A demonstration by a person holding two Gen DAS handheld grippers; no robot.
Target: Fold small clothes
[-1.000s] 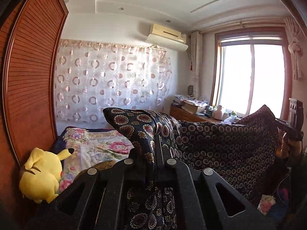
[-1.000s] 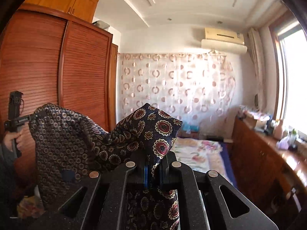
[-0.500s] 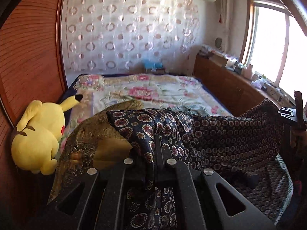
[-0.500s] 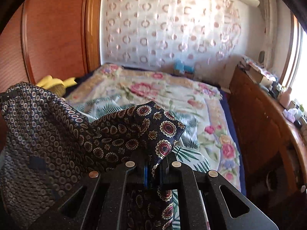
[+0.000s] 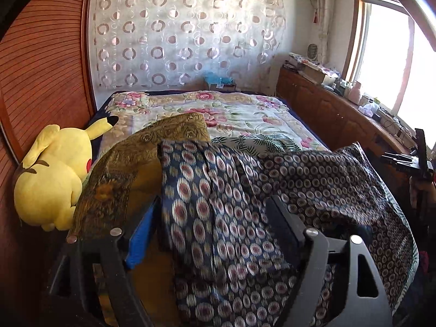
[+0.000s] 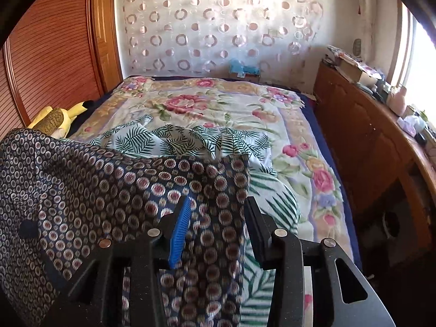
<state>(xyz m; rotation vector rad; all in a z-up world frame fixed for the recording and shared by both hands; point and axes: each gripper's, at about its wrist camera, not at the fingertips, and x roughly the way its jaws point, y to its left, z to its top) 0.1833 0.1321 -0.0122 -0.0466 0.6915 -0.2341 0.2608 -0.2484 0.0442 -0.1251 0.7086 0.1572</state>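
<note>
Release is the step now: both the left gripper and the right gripper are opening, the dark patterned garment loose between the jaws, lying on the bed. Better to withdraw straight back, so no corner drags.

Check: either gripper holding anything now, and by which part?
Nothing gripped. Both grippers' jaws are opening; the dark patterned garment lies loose between the left gripper and right gripper fingers.

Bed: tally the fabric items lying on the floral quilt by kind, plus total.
Dark navy circle-patterned garment: 1
Olive-gold paisley garment: 1
White garment with green fern print: 1
Yellow plush toy: 1
Total: 4
</note>
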